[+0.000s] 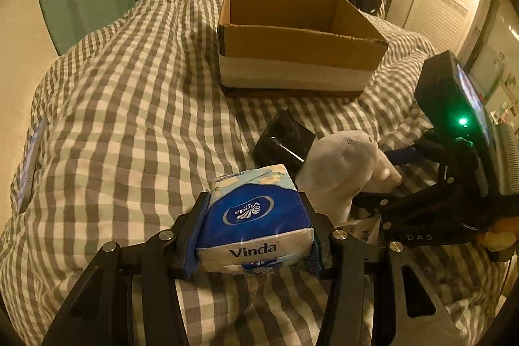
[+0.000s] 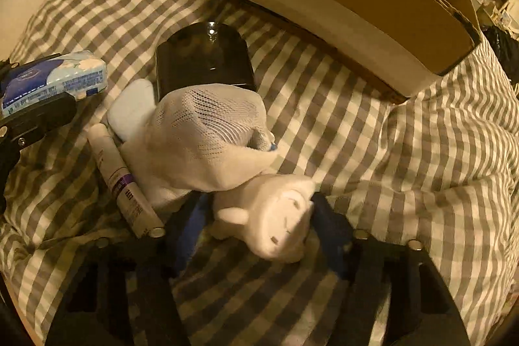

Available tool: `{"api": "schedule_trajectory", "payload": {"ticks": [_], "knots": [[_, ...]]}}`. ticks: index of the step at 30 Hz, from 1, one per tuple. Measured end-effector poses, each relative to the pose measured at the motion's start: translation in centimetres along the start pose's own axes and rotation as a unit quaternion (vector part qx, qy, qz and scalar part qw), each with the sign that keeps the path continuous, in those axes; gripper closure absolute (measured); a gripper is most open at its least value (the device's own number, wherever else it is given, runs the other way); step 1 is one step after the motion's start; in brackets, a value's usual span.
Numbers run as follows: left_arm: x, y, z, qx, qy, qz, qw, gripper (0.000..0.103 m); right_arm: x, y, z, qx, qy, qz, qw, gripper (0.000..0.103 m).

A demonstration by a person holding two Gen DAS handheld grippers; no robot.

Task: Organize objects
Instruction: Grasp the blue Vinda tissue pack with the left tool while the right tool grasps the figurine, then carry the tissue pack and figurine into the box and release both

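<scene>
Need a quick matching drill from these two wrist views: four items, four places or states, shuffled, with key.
Items
1. blue-and-white Vinda tissue pack
2. open brown cardboard box
3. white plush animal toy
4. glossy black rounded case

States
A. lies between the right gripper fingers
B. partly under a white mesh sock
C. clamped in the left gripper
D. stands farther back on the checked bedcover

Pairs: 1-C, 2-D, 3-A, 4-B

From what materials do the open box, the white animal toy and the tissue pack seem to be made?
Box: brown corrugated cardboard, matte, with a rough torn rim and a pale band low on its side.
Animal toy: soft plush fabric, probably; its surface is fuzzy.
Tissue pack: thin plastic film over soft paper, likely; the printed wrap is slightly glossy and creased.
</scene>
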State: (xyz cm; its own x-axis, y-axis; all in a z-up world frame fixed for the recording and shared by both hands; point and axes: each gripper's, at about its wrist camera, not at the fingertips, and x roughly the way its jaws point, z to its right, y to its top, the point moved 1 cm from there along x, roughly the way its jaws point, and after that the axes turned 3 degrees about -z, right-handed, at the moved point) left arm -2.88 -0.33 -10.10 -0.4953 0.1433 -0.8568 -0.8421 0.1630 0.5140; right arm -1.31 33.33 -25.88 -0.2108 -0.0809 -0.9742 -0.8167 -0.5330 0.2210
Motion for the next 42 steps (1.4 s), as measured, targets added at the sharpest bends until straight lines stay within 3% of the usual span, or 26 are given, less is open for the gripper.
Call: {"api": "schedule_trajectory", "payload": {"ticks": [8, 19, 25, 28, 32, 42], "knots": [[-1.8, 0.4, -0.2, 0.001, -0.012, 0.006, 0.9999, 0.051, -2.9, -1.3, -1.1, -0.007, -0.033, 0.025, 0.999, 0.042], [-6.4, 0.8, 0.3, 0.018, -0.043, 0.018, 0.9987, 0.05, -13.5, -3.3, -3.6, -0.017, -0.071, 0.088, 0.993, 0.042], [-8.9, 2.2, 1.0, 0.049, -0.055, 0.023, 0.997, 0.05, -17.1, -4.1, -4.6, -0.005, -0.072, 0.108, 0.992, 0.042], [-10.4, 4.0, 1.2, 0.054, -0.07, 0.028, 0.9957, 0.05, -19.1, -3.9, -4.7, -0.002, -0.078, 0.126, 0.989, 0.042], [-12.3, 7.5, 1.5, 0.067, -0.065, 0.055, 0.9941, 0.05, -22.3, -2.7, -4.1, 0.009, -0.089, 0.161, 0.983, 0.042], [-12.5, 18.5, 1.1, 0.063, -0.06, 0.102, 0.991, 0.05, -27.5, 4.3, 1.2, 0.072, -0.107, 0.247, 0.96, 0.042]]}}
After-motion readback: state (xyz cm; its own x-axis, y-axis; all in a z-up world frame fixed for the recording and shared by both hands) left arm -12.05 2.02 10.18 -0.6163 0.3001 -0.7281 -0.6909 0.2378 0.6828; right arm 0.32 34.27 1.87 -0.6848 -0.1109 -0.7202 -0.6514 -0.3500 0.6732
